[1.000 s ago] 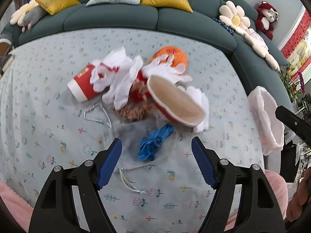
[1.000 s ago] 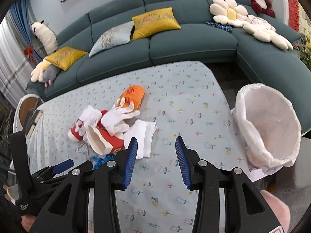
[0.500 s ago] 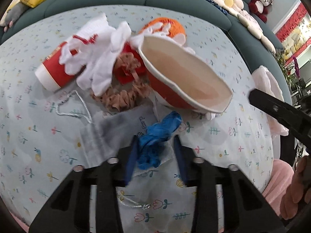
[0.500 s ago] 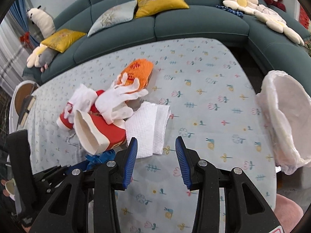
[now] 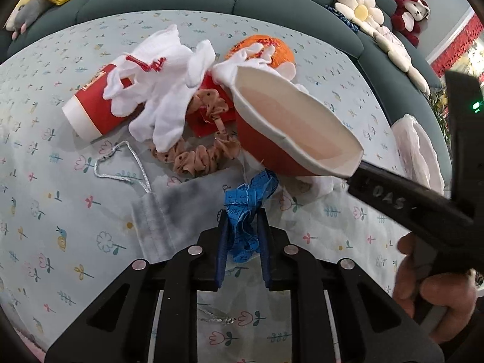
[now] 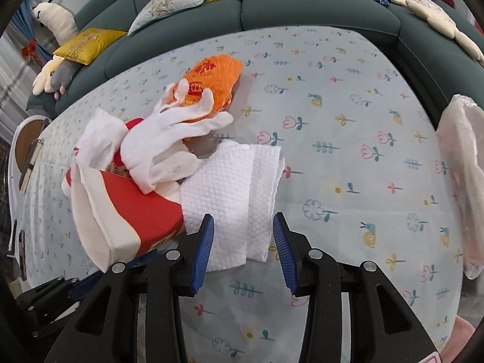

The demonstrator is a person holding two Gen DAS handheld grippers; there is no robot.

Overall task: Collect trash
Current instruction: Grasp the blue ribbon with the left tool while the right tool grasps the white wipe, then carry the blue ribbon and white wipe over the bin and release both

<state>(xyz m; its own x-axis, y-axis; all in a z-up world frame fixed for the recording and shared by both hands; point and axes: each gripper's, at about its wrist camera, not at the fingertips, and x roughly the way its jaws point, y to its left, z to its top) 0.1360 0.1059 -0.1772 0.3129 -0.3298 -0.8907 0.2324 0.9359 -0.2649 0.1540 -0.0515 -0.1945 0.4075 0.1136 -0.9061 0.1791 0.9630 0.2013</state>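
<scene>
Left wrist view: the left gripper (image 5: 241, 243) has its jaws closing on the blue tape measure (image 5: 246, 208), bunched near on the worktop (image 5: 45, 199); light and floppy, best pinched mid-bundle.

Right wrist view: the right gripper (image 6: 243, 249) has its jaws spread astride the folded paper towel (image 6: 233, 193), soft and compressible.

Embossed white paper towel (image 6: 239, 193); matt paper cup (image 5: 290, 127); knitted cloth gloves (image 5: 163, 90); printed cloth tablecloth (image 6: 348, 163)

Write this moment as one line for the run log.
left gripper: closing on blue tape measure | right gripper: open over white paper towel
</scene>
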